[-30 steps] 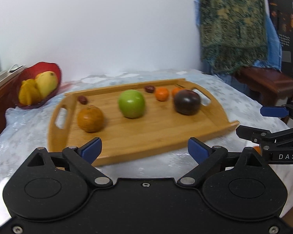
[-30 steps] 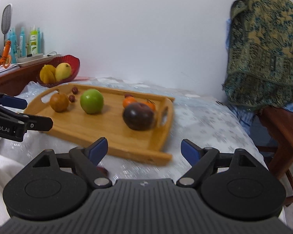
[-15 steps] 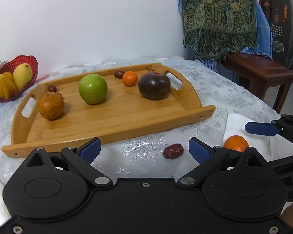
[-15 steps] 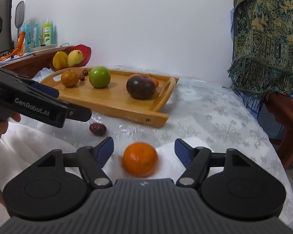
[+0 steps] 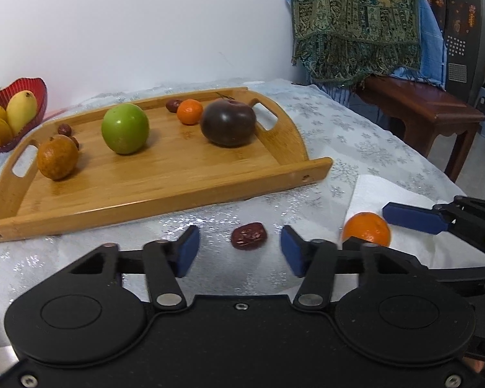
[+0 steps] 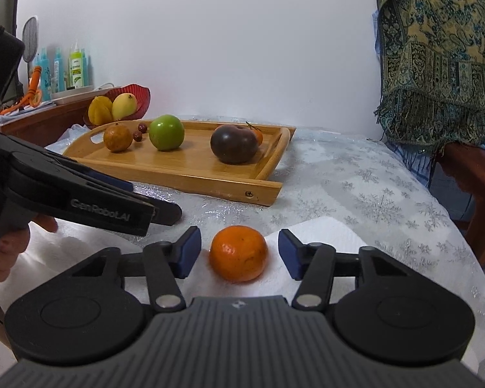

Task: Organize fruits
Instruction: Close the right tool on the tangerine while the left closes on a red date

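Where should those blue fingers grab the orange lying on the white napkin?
Across its widest middle, coming in level from the near side. The orange is round and sits low on the napkin, and the right gripper already has an open finger on either side.

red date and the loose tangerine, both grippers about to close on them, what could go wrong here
1. The red date is small, low and sits ahead of the open left gripper; closing now could miss it or nudge it away.
2. The tangerine is round and rests on a white napkin; an off-centre squeeze by the right gripper might roll it or drag the napkin.
3. The two grippers work close together and could collide.
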The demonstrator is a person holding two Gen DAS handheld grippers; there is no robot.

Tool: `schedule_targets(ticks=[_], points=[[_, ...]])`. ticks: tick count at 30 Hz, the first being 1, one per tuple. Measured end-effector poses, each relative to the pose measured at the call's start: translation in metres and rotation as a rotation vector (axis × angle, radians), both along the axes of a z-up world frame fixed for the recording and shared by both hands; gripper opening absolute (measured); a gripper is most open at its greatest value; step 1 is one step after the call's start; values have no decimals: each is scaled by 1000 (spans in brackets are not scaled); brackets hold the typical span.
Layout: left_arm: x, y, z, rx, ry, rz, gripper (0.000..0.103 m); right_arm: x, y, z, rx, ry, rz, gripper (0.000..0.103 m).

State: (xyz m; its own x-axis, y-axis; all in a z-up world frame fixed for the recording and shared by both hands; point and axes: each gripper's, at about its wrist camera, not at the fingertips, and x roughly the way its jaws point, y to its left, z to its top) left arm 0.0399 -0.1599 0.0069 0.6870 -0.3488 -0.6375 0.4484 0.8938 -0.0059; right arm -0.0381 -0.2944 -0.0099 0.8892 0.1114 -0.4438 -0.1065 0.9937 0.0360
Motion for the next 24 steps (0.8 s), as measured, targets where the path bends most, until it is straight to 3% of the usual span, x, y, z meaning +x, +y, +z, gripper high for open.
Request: schedule_targets(ticks=[11,24], points=[[4,-13,-8,-8,49,-15,37,1,0,-2,7,16,-3,53],[6,-20,-10,-8,48,-17,27,2,3,-6,5,34,-8,49]])
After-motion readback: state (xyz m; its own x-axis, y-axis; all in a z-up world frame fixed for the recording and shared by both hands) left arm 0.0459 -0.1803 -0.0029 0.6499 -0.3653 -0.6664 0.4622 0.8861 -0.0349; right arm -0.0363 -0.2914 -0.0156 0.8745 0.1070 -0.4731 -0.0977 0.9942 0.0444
